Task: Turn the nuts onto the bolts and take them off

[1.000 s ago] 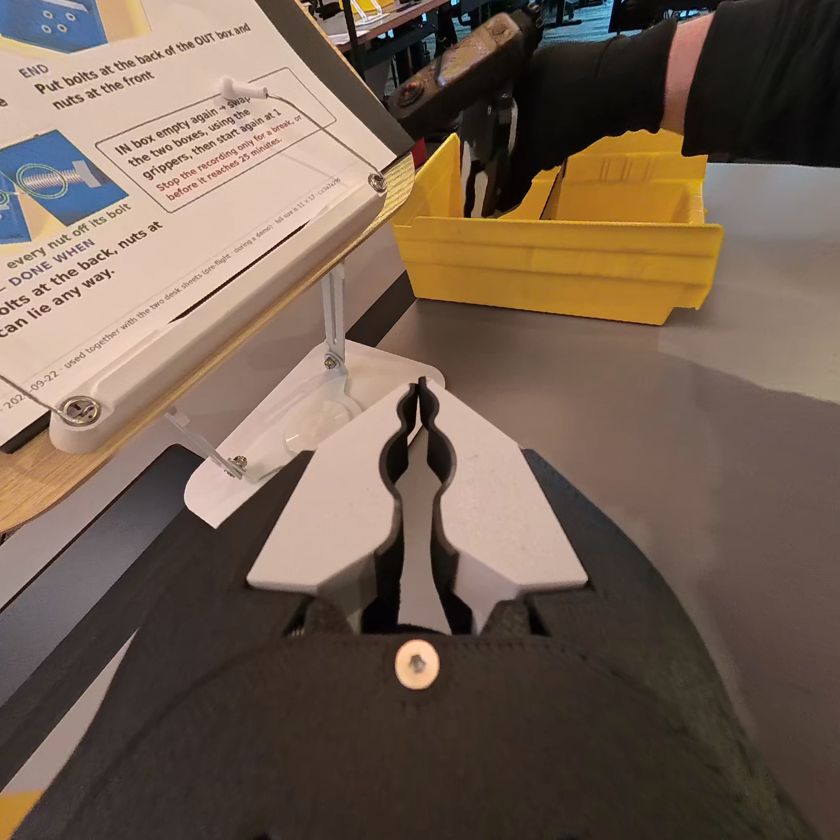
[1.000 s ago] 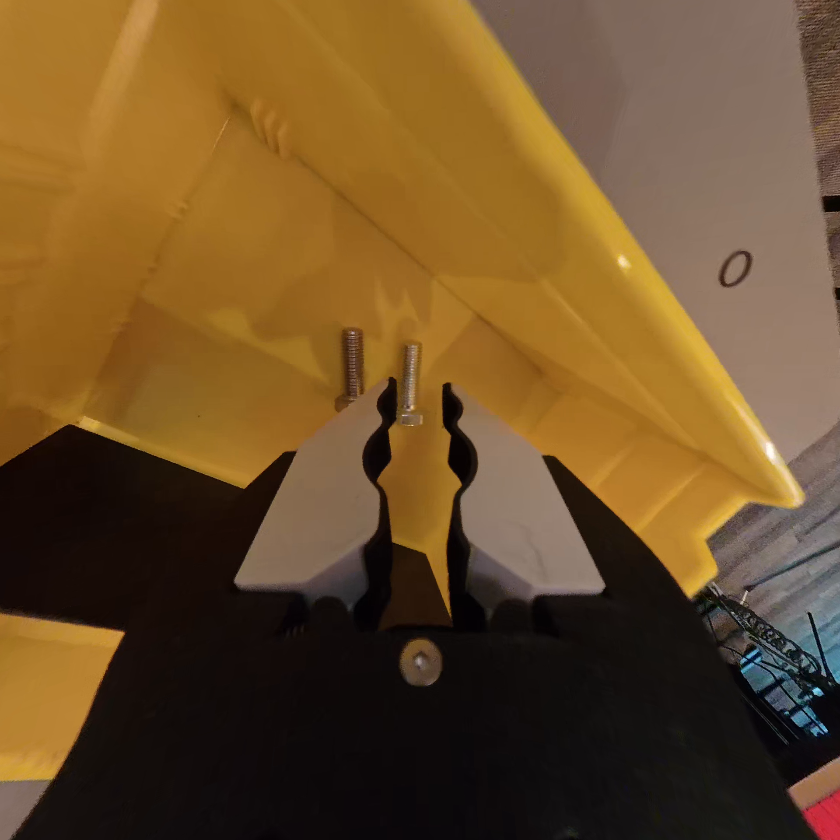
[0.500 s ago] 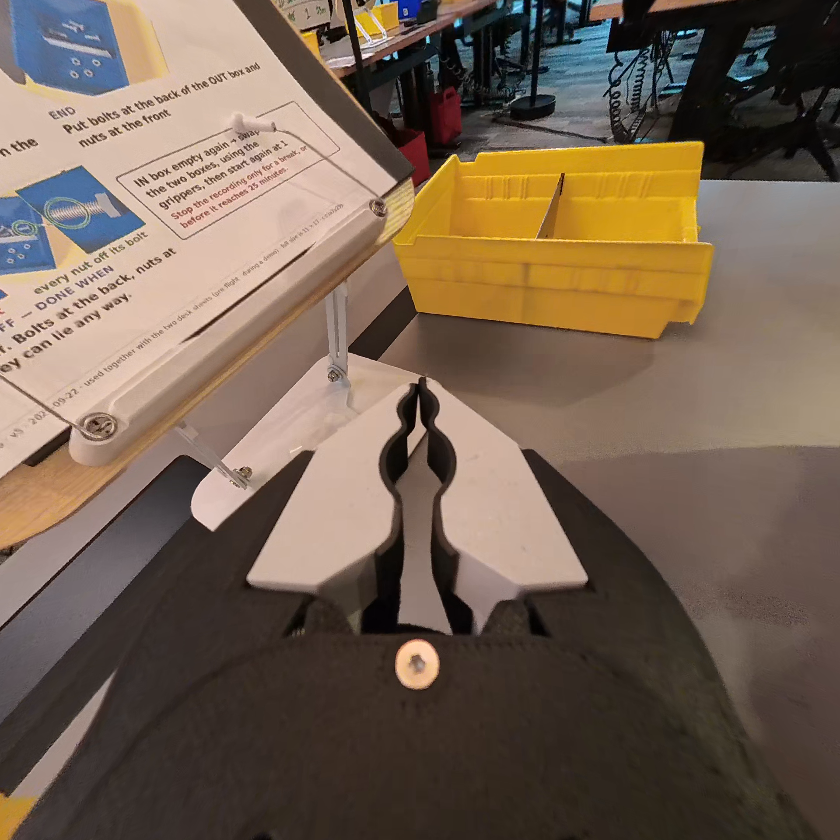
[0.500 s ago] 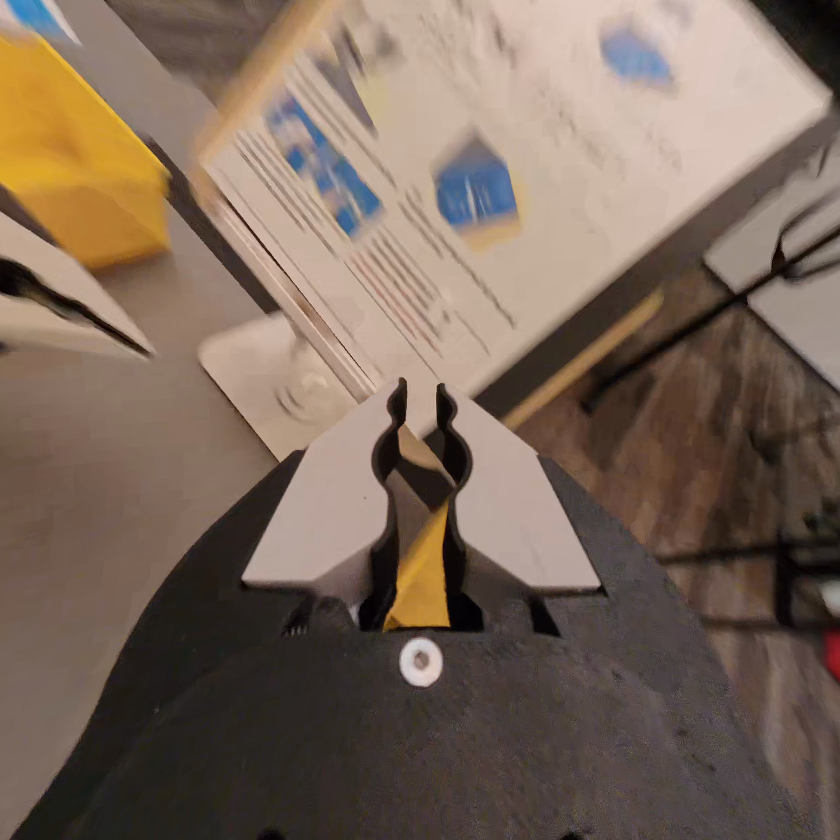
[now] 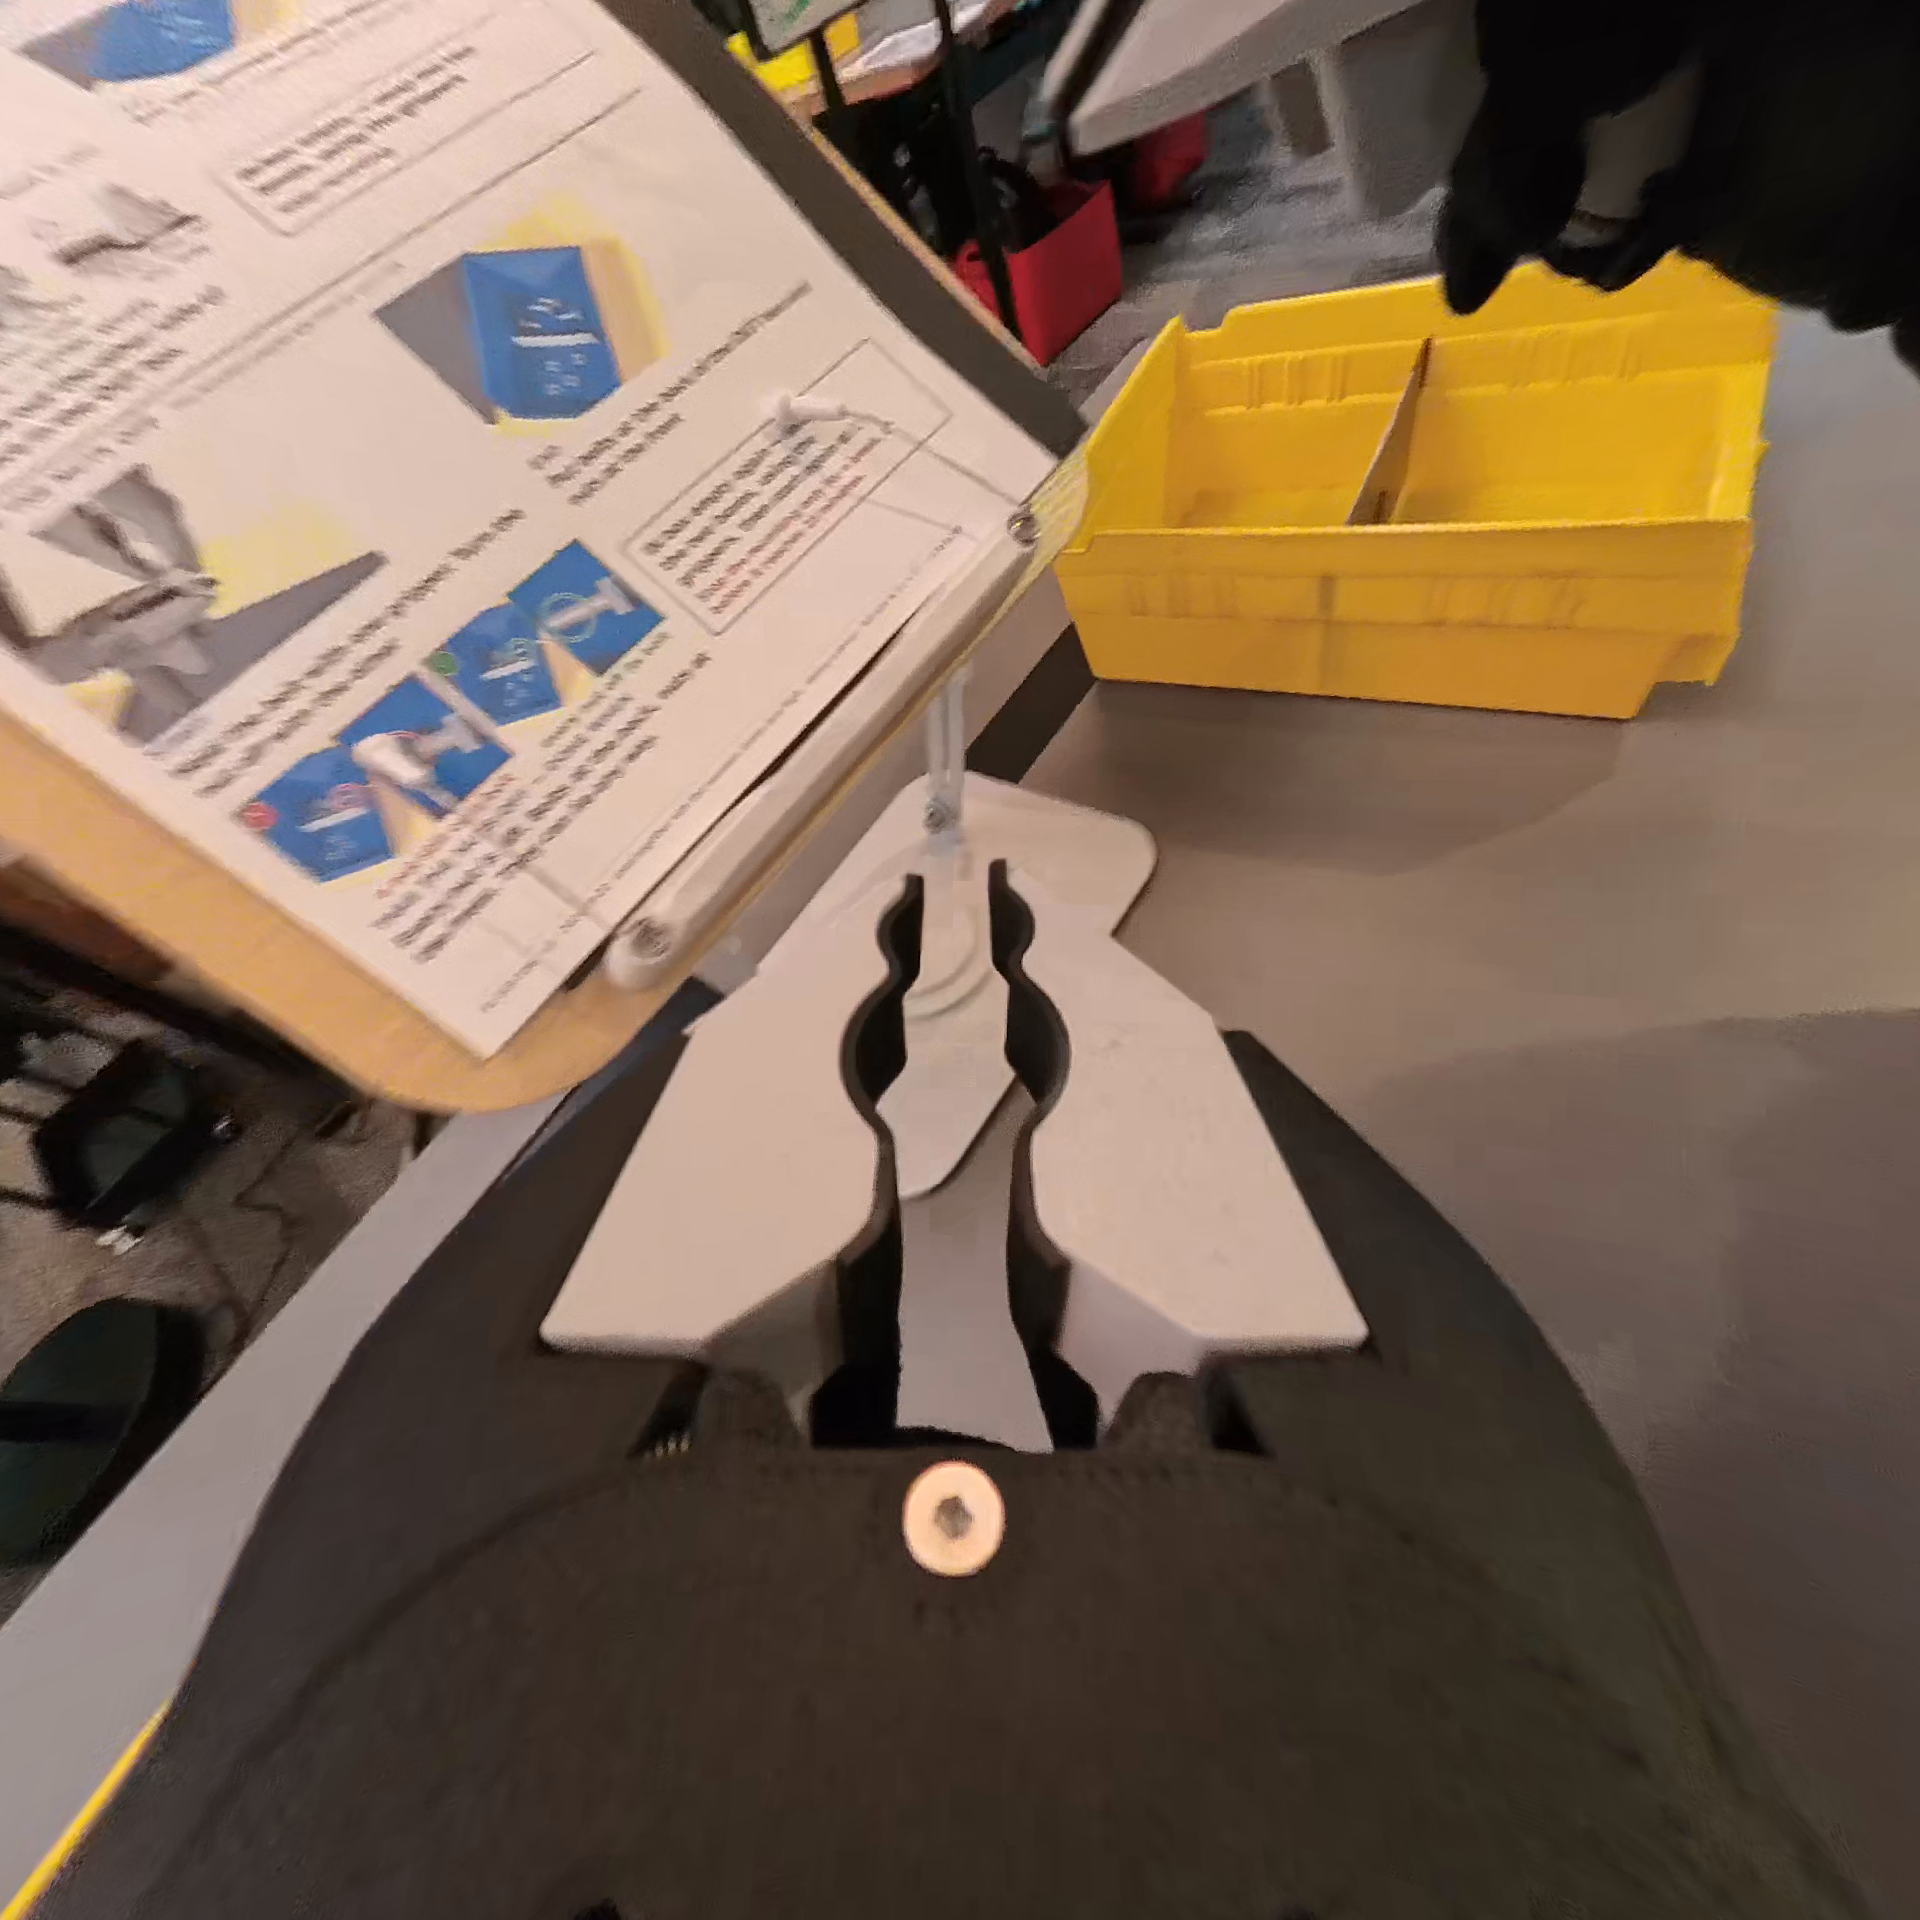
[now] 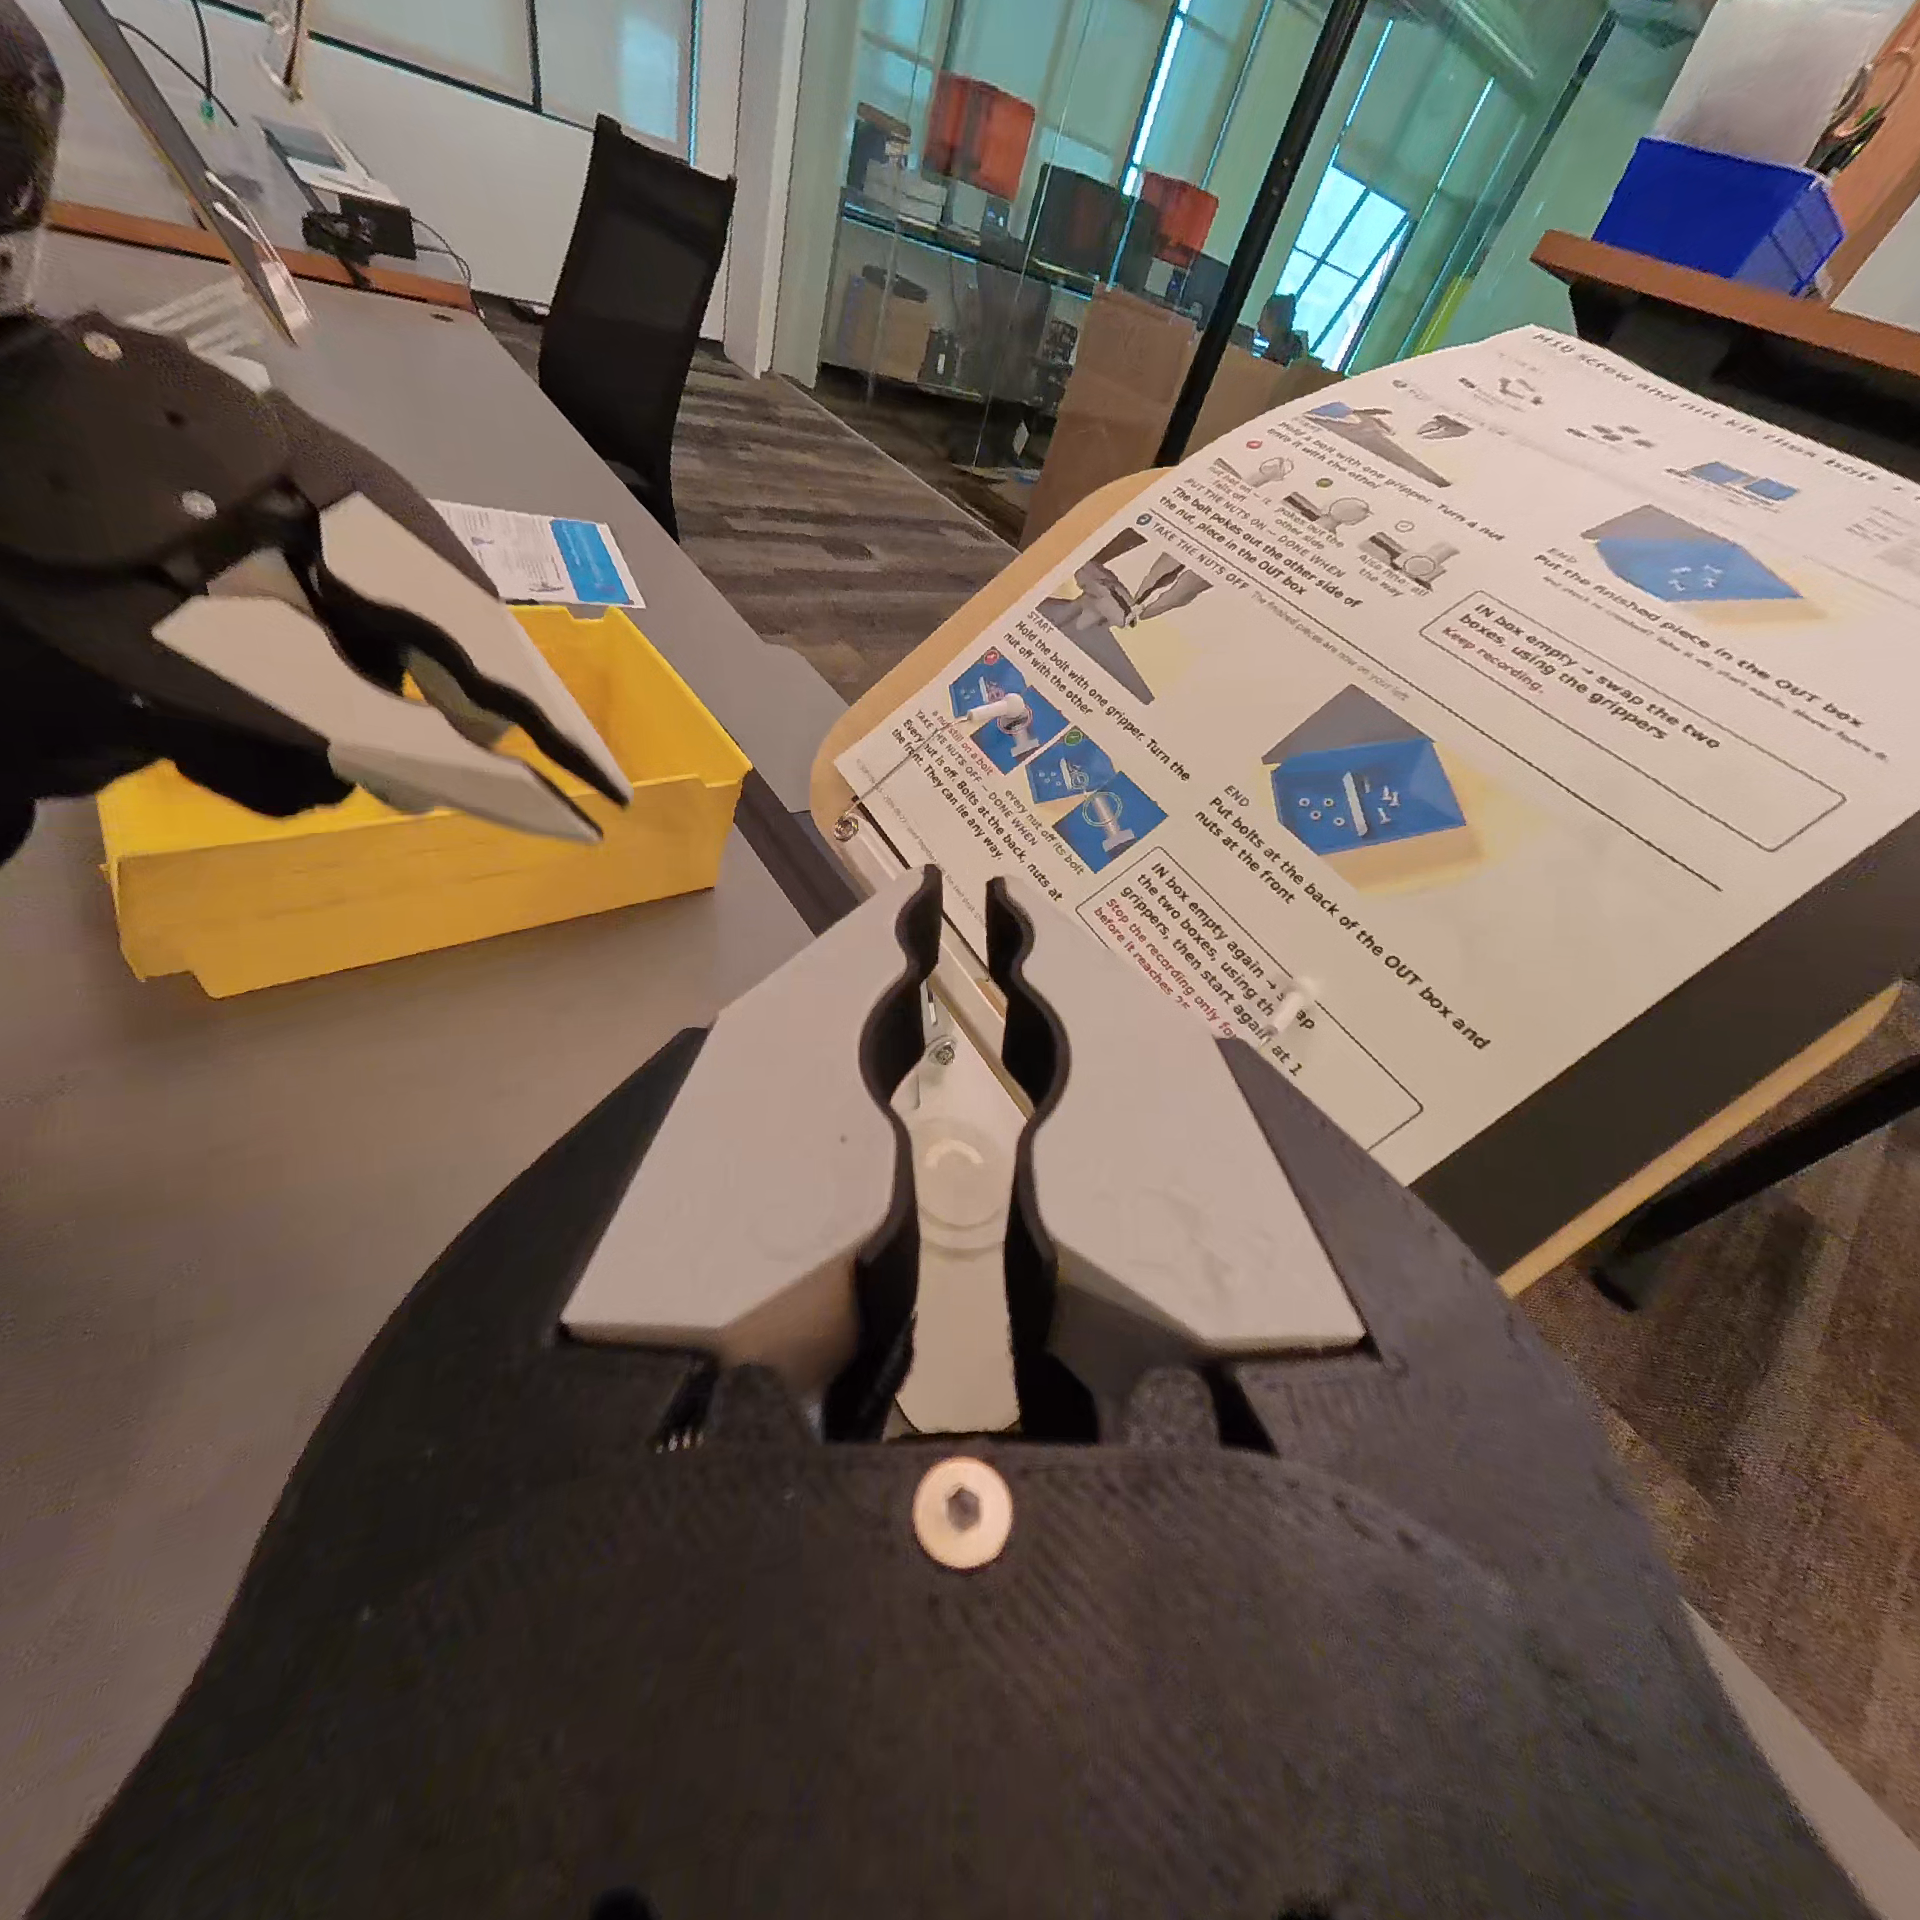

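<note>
No nut or bolt shows in either view. My left gripper [image 5: 954, 883] is a little open and empty, above the grey table [image 5: 1507, 935], pointing at the white base [image 5: 1081, 862] of a document stand. A yellow bin [image 5: 1403, 623] with a divider [image 5: 1387, 468] stands beyond it at the right; the parts of its inside that show hold nothing. My right gripper [image 6: 964, 888] has a narrow gap between its tips and is empty, facing the same stand. The left gripper [image 6: 608, 812] also shows in the right wrist view, in front of a yellow bin [image 6: 416, 894].
An instruction sheet [image 5: 416, 468] lies on the tilted stand, also in the right wrist view [image 6: 1455, 748]. A black-gloved hand [image 5: 1714, 135] hangs above the bin at top right. A blue-and-white card [image 6: 551, 551] lies behind the bin. A black chair [image 6: 634, 301] stands past the table edge. One gripper's finger ends stand about 12 cm off the other's.
My right gripper left the yellow bin, where bolts lay, and swung round to face the stand, its gap narrower. My left gripper went from shut to slightly open and rose.
</note>
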